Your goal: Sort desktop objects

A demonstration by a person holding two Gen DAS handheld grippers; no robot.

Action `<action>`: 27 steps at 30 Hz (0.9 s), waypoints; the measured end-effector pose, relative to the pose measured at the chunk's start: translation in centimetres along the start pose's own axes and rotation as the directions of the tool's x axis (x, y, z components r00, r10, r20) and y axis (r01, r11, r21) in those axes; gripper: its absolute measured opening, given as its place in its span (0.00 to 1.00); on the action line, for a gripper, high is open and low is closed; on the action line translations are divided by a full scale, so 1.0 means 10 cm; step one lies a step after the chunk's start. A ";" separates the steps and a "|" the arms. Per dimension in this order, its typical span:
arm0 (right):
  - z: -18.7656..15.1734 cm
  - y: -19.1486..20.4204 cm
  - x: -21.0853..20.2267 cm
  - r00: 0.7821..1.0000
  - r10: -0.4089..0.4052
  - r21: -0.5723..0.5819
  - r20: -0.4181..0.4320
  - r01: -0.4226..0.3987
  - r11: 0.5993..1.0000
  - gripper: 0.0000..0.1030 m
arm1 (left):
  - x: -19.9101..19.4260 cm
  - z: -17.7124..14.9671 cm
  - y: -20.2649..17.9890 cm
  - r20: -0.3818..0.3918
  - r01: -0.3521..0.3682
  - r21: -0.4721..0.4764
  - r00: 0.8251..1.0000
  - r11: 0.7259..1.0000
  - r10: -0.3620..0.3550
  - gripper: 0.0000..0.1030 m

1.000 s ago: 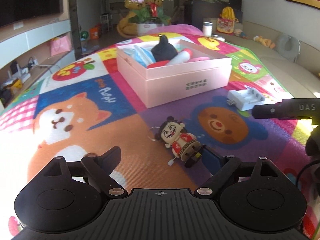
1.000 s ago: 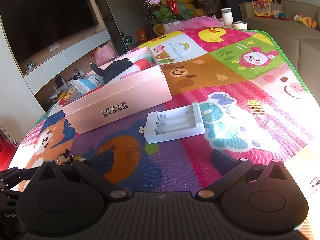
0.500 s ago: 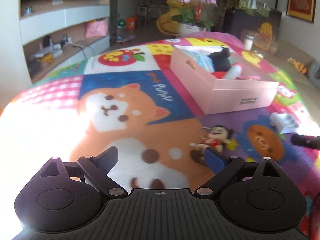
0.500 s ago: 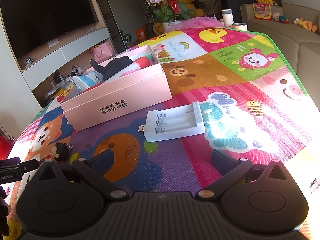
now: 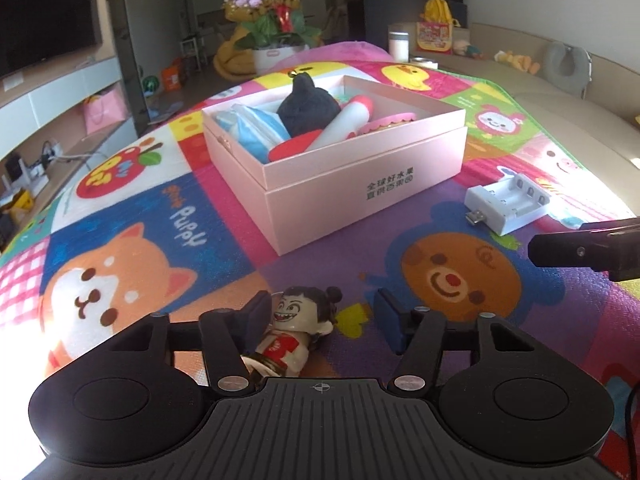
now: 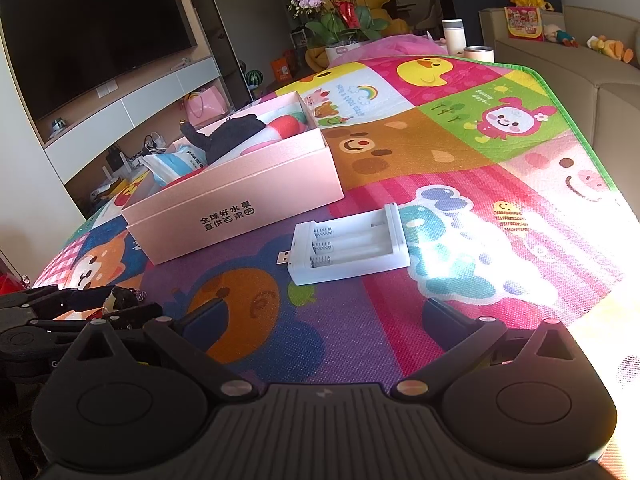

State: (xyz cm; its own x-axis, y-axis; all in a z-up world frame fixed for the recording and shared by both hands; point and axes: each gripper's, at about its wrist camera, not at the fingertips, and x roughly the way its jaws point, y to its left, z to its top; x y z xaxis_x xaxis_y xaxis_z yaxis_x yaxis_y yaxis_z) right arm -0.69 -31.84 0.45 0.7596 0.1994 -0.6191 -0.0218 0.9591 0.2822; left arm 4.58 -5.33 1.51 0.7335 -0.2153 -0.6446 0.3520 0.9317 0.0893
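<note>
A small doll (image 5: 292, 320) with a black hair bun and a red-and-white body lies on the colourful play mat. My left gripper (image 5: 322, 314) straddles it and its jaws are closing. The left finger (image 5: 258, 314) touches the doll's head, while a gap remains at the right finger (image 5: 386, 316). The right wrist view shows the doll (image 6: 120, 298) between those black fingers at the far left. My right gripper (image 6: 324, 316) stands open over the mat with nothing between its fingers. A white battery charger (image 6: 348, 248) lies just ahead of it. One right-gripper finger (image 5: 580, 248) juts in at the left wrist view's right edge.
An open pink box (image 5: 360, 176) holding a dark plush, a blue pack and a red-and-white item sits mid-mat beyond the doll. The charger (image 5: 508, 204) lies to its right. A flower pot (image 5: 276, 24) and a white cup (image 5: 398, 44) stand at the far end; a sofa (image 6: 580, 68) runs along the right.
My left gripper swung off to the left, then came back and lower so the doll sits between its fingers, and its jaws have narrowed. The right gripper has stayed put.
</note>
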 end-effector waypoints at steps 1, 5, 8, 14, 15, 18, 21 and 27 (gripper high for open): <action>0.00 0.00 0.00 1.000 -0.002 -0.004 -0.002 0.002 1.000 1.00 | -0.04 -0.01 -0.03 0.002 0.007 0.027 1.000 1.000 -0.007 0.44; 0.08 0.08 -0.02 0.999 -0.038 -0.090 0.036 0.041 0.995 1.00 | -0.23 -0.11 -0.12 0.004 0.067 0.104 0.998 0.992 -0.068 0.41; 0.23 0.16 0.05 0.983 -0.152 -0.194 0.102 0.170 0.966 1.00 | -0.37 -0.24 -0.13 0.007 0.070 0.117 0.997 0.991 -0.072 0.50; 0.52 0.06 0.48 0.991 -0.108 -0.138 -0.074 0.097 0.986 1.00 | -0.50 -0.40 0.12 0.005 -0.057 0.052 0.998 0.997 0.057 0.70; 0.52 0.08 0.54 0.989 -0.117 -0.140 -0.092 0.103 0.985 1.00 | -0.50 -0.42 0.18 -0.001 -0.079 0.038 0.997 0.996 0.079 0.70; 0.48 0.17 0.63 0.985 -0.148 -0.154 -0.091 0.133 0.979 1.00 | -0.51 -0.46 0.38 -0.016 -0.172 -0.002 0.985 0.985 0.172 0.71; 0.43 0.29 0.62 0.987 -0.134 -0.178 -0.089 0.116 0.977 0.97 | -0.55 -0.47 0.56 -0.024 -0.195 -0.071 0.981 0.978 0.194 0.75; 0.26 0.49 0.44 0.993 -0.052 -0.244 -0.103 0.025 0.969 0.88 | -0.68 -0.43 0.63 0.008 -0.017 -0.223 1.000 0.975 0.019 0.91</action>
State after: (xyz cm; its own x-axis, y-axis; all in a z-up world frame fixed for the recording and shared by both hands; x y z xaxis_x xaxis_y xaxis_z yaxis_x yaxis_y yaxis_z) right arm 4.19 -26.78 1.02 0.6884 0.1689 -0.7054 -0.1607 0.9839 0.0787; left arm -0.69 3.22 3.24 0.7443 -0.2001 -0.6371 0.2013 0.9769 -0.0716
